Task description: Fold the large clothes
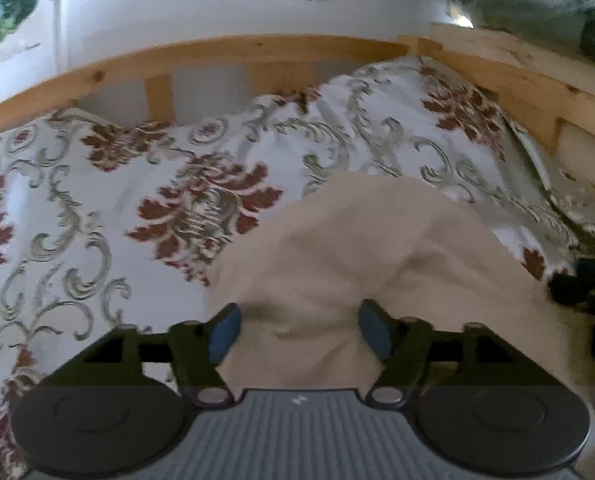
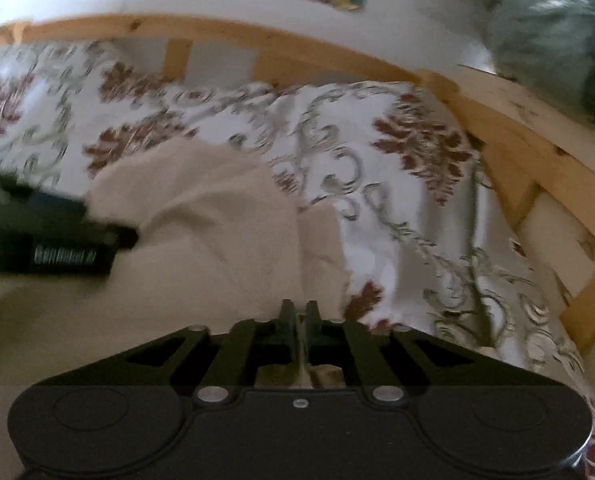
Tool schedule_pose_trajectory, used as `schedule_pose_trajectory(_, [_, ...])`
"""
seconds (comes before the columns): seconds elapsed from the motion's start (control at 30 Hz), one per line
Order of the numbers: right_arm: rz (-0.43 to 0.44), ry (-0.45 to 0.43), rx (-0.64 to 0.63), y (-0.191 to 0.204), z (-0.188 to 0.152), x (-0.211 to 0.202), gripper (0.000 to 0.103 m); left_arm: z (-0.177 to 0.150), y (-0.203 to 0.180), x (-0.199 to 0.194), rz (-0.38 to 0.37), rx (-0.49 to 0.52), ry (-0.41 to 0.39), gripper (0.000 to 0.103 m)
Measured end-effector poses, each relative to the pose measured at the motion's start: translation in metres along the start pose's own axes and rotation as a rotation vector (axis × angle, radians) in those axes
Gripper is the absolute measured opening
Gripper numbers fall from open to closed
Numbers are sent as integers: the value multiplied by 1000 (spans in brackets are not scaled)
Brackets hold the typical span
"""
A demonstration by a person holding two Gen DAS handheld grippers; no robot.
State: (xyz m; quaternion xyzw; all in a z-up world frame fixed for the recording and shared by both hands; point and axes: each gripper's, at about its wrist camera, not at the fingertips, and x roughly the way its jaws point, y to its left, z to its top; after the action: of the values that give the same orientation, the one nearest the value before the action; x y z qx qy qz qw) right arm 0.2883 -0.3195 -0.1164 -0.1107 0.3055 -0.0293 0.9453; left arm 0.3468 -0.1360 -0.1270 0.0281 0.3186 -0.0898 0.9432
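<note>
Beige garment [image 1: 361, 248] bunched on floral bedspread [image 1: 97, 200] — wooden rail [image 1: 233, 50] behind

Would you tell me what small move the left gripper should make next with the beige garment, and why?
Probably draw the left gripper back off the beige garment. Its jaws stand wide with only a loose bunch of cloth between them, and the garment already rests heaped on the patterned bedspread, so it looks let go and ready for a fresh grasp.
</note>
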Motion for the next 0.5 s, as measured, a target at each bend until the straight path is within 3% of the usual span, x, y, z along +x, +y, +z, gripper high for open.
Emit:
schedule_pose_trajectory(0.13, [33,-51,114,-28,2,-47,34,-3,33,-29,-100,-240,4,82])
schedule_pose_trajectory(0.17, [75,-43,115,-34,2,-60,53,-6,41,-40,-144,-293,5,82])
schedule_pose_trajectory(0.2, [110,-23,106,-37,1,-68,80,-10,47,-50,-178,-318,9,82])
schedule_pose_trajectory(0.27, [140,14,76,-38,-9,-84,94,-19,50,-74,-201,-311,13,82])
schedule_pose_trajectory(0.33, [118,67,54,-36,-23,-90,93,-31,48,-92,-223,-256,3,83])
schedule_pose_trajectory(0.47, [135,133,119,-44,-33,-84,73,-59,37,-100,-224,-140,17,83])
schedule_pose_trajectory(0.5, [112,137,136,-46,-33,-83,73,-63,35,-96,-209,-132,33,83])
